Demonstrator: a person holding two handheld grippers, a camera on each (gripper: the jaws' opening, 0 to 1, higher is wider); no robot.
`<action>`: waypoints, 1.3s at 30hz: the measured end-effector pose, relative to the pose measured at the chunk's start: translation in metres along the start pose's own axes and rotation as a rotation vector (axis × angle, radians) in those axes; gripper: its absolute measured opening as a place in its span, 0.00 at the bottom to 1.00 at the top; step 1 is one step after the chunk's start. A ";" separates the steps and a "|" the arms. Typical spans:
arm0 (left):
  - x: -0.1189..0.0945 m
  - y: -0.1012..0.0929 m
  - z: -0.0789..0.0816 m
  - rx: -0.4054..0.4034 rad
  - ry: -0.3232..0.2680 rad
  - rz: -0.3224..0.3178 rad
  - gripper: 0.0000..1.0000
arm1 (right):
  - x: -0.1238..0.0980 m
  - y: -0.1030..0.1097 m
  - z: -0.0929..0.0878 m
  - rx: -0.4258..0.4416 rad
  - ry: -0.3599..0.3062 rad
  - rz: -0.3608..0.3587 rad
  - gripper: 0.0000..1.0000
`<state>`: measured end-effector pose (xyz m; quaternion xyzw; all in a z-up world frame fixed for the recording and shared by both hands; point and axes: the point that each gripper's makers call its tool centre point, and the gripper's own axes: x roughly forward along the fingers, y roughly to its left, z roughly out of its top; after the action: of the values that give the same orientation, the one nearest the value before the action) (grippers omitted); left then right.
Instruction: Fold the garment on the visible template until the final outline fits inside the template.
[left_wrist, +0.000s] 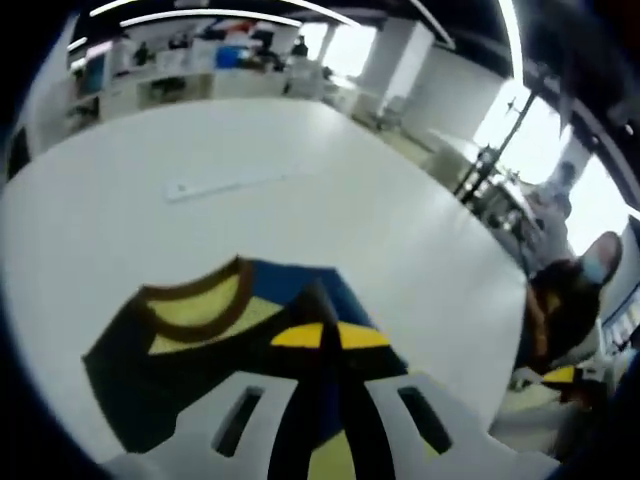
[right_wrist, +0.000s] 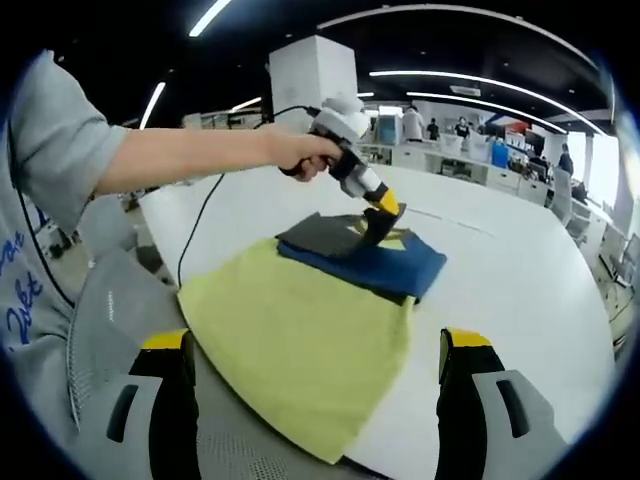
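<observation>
The garment (right_wrist: 300, 320) lies on the white table (right_wrist: 520, 270), part folded: a yellow-green body nearest me, with a navy layer (right_wrist: 385, 265) and a dark grey flap (right_wrist: 320, 235) beyond. In the left gripper view the garment (left_wrist: 190, 340) shows a yellow collar with brown trim. My left gripper (left_wrist: 328, 335) has its yellow tips pressed together on a raised fold of the navy cloth. A hand holds the left gripper (right_wrist: 383, 212) down onto the fold. My right gripper (right_wrist: 315, 345) hangs above the yellow hem, jaws wide apart and nothing between them.
A white strip (left_wrist: 220, 185) lies farther out on the table (left_wrist: 420, 240). A grey mesh chair back (right_wrist: 110, 300) sits under the person's sleeve. A black cable (right_wrist: 205, 215) trails from the left gripper. A person (left_wrist: 570, 300) stands beyond the table edge, and desks and shelves line the room behind.
</observation>
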<state>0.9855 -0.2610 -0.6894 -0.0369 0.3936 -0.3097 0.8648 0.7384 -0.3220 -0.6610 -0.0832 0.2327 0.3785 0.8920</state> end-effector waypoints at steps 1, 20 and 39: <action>0.003 0.000 -0.001 0.000 0.003 0.000 0.00 | 0.001 0.000 0.000 0.003 0.001 0.002 1.00; 0.052 0.000 -0.020 -0.079 0.049 0.031 0.00 | 0.002 -0.007 -0.006 0.024 0.015 -0.027 1.00; 0.072 0.000 -0.036 -0.046 0.114 0.048 0.00 | 0.003 -0.010 -0.007 0.046 0.015 -0.038 1.00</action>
<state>0.9963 -0.2954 -0.7615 -0.0297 0.4502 -0.2814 0.8469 0.7447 -0.3293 -0.6693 -0.0697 0.2463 0.3554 0.8990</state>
